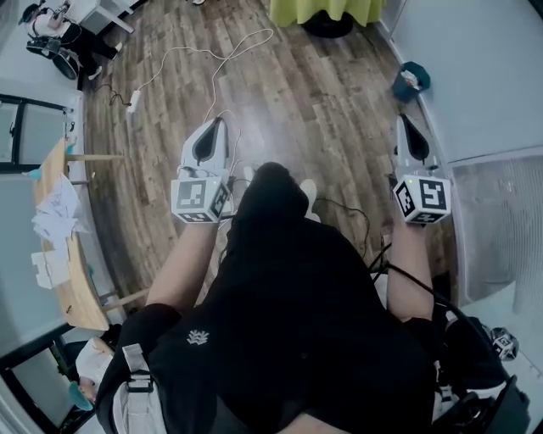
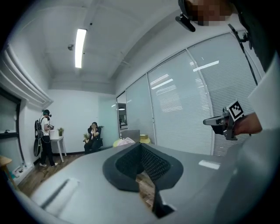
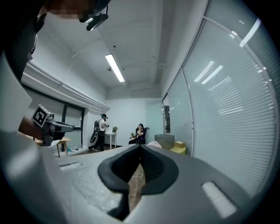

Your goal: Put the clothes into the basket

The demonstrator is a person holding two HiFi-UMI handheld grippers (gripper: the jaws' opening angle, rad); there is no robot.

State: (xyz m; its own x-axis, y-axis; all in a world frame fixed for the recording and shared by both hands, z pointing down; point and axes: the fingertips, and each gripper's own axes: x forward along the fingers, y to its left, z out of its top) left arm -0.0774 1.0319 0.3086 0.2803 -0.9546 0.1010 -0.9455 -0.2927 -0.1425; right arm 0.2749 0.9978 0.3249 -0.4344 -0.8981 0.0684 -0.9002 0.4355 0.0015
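Note:
A pale heap of clothes [image 2: 126, 141] lies far across the room on a yellow-green cover [image 1: 327, 10], next to a grey box [image 2: 130, 134]. The right gripper view shows the same clothes [image 3: 153, 143] and grey box [image 3: 164, 140]. Both grippers are held up in front of the person's body, well above the wooden floor. My left gripper [image 1: 217, 123] is shut, its tips [image 2: 141, 144] meeting with nothing between them. My right gripper [image 1: 402, 119] is likewise shut and holds nothing [image 3: 140, 145]. Each gripper shows in the other's view, the right one [image 2: 224, 122] against the blinds.
A white cable [image 1: 212, 59] and power strip [image 1: 133, 100] lie on the floor ahead. A teal bin [image 1: 411, 80] stands by the right glass wall. A wooden table [image 1: 68, 254] with papers is at the left. Two people [image 3: 140, 132] are at the far wall.

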